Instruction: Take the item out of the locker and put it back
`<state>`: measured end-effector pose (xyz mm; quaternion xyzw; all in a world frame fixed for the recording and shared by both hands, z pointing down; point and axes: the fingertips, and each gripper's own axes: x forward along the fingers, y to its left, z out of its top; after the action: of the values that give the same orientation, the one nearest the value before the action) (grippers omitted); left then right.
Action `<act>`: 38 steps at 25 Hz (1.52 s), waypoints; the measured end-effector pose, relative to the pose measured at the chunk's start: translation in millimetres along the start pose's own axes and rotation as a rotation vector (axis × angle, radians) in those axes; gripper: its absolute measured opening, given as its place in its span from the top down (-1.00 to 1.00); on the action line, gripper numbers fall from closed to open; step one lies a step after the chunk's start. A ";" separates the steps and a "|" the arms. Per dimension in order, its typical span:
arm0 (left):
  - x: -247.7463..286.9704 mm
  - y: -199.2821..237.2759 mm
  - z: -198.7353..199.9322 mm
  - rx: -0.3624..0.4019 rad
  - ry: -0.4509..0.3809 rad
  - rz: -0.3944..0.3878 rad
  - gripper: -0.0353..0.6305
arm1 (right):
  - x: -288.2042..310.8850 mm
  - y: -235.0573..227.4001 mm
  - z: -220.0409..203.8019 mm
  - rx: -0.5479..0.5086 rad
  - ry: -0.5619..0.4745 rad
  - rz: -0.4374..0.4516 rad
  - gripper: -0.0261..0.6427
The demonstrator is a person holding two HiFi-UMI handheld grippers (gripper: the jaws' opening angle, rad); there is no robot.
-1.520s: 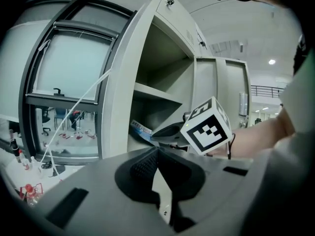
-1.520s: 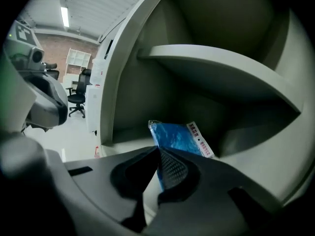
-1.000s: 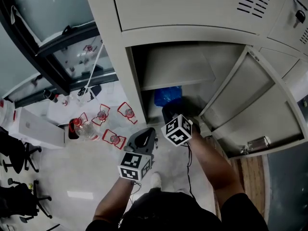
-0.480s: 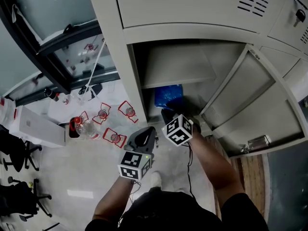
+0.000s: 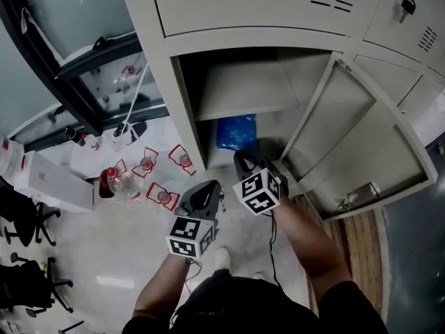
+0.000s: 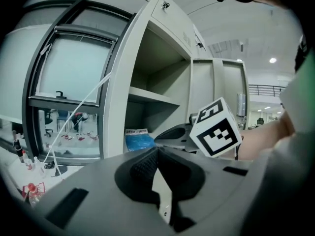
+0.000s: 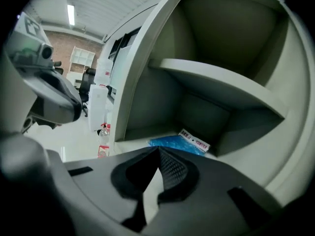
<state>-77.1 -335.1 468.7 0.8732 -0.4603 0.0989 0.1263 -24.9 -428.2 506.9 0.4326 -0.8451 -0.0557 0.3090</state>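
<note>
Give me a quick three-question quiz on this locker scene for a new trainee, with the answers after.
1. True or false: the blue bag lies on the shelf inside the locker.
2. The locker door is: A) shut; B) swung open to the right; C) taken off.
3. What is between the jaws of the left hand-held gripper?

Key:
1. False. It lies on the compartment floor, under the shelf.
2. B.
3. Nothing; the jaws are together.
</note>
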 end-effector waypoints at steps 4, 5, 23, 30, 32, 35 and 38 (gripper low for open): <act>-12.5 -17.0 1.6 0.000 -0.018 0.019 0.88 | -38.7 1.6 8.0 0.138 -0.088 0.029 0.92; -16.1 -22.7 1.8 0.000 -0.023 0.024 0.88 | -49.4 2.1 8.9 0.174 -0.114 0.037 0.92; -115.4 -162.0 -26.4 -0.012 -0.080 0.109 0.88 | -244.9 59.1 -12.9 0.302 -0.278 0.151 0.92; -152.2 -189.0 -42.6 -0.020 -0.068 0.141 0.88 | -279.7 88.4 -23.1 0.292 -0.276 0.188 0.92; -162.8 -190.2 -45.8 -0.022 -0.063 0.151 0.88 | -284.8 98.8 -23.3 0.296 -0.276 0.200 0.92; -175.7 -189.2 -47.5 -0.019 -0.059 0.153 0.88 | -290.9 111.9 -22.3 0.304 -0.279 0.205 0.92; -187.0 -184.6 -47.8 -0.011 -0.058 0.147 0.88 | -293.9 121.8 -18.6 0.324 -0.282 0.196 0.92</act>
<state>-30.9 -74.1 436.1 0.8388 -0.5270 0.0802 0.1103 28.6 -124.5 426.5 0.3802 -0.9159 0.0512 0.1184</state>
